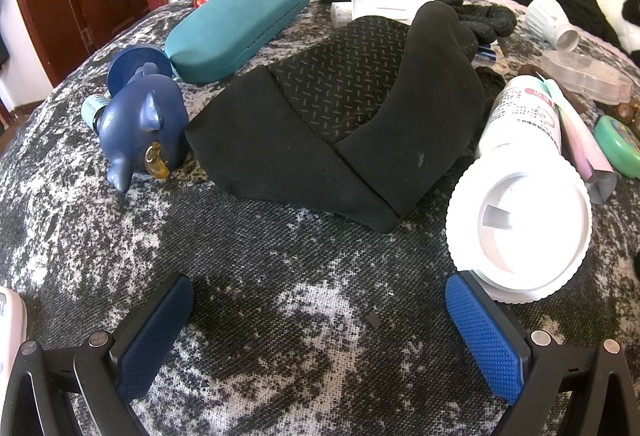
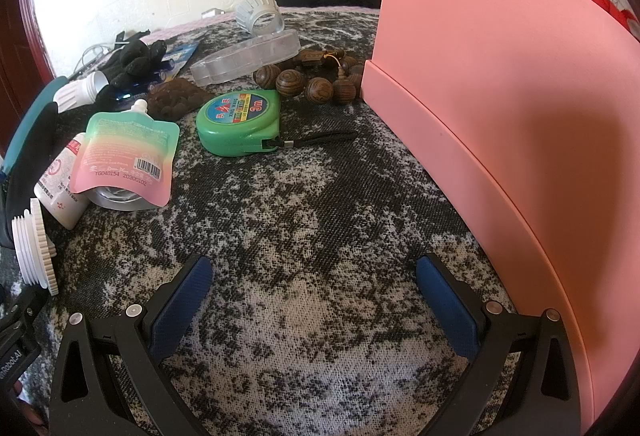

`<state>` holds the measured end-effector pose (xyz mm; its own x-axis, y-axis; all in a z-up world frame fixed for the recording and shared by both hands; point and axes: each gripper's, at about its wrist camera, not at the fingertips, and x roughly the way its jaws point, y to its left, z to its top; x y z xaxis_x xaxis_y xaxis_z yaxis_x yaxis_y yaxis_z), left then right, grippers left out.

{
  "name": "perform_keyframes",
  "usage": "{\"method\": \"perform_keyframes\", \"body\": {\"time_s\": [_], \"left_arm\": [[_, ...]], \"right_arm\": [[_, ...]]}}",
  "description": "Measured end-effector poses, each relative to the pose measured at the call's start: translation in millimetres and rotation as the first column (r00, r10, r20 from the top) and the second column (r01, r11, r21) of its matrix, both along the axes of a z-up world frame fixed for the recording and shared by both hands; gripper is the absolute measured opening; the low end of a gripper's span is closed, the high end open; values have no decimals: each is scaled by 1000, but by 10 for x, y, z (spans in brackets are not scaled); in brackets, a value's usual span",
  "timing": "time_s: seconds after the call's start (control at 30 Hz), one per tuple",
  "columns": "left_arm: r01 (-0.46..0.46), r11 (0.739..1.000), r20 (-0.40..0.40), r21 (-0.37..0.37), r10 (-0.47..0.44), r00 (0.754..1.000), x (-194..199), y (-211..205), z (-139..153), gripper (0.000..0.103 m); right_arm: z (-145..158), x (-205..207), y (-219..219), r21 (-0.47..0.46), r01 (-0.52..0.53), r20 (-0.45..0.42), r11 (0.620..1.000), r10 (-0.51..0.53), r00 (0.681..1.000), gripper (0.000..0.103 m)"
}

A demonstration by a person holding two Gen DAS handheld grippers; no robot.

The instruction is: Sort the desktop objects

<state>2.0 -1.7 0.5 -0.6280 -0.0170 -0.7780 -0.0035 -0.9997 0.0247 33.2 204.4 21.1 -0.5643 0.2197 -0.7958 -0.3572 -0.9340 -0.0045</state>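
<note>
Ahead of the left gripper, in its own wrist view, a black fabric item lies folded on the speckled grey cloth, well past the fingertips. A white jar lies on its side with its ribbed lid just beside the right blue pad, though I cannot tell if they touch. A blue figurine sits to the left, with a teal case behind it. Bare cloth fills the space between the jaws, which stand wide apart and hold nothing.

Over on the right wrist view, a green tape measure rests ahead of the right gripper, with a pink-green pouch to its left and wooden beads behind it. A pink box walls off the right side, close to the right finger. Open cloth lies between; the jaws are spread wide and empty.
</note>
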Motion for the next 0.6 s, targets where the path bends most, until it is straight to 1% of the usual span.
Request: {"method": "perform_keyframes", "body": {"time_s": [0.6], "left_arm": [[0, 1000, 3, 4, 0, 1000, 7, -9, 1, 103]], "right_arm": [[1, 6, -3, 0, 0, 0, 1000, 0, 1000, 103]]}}
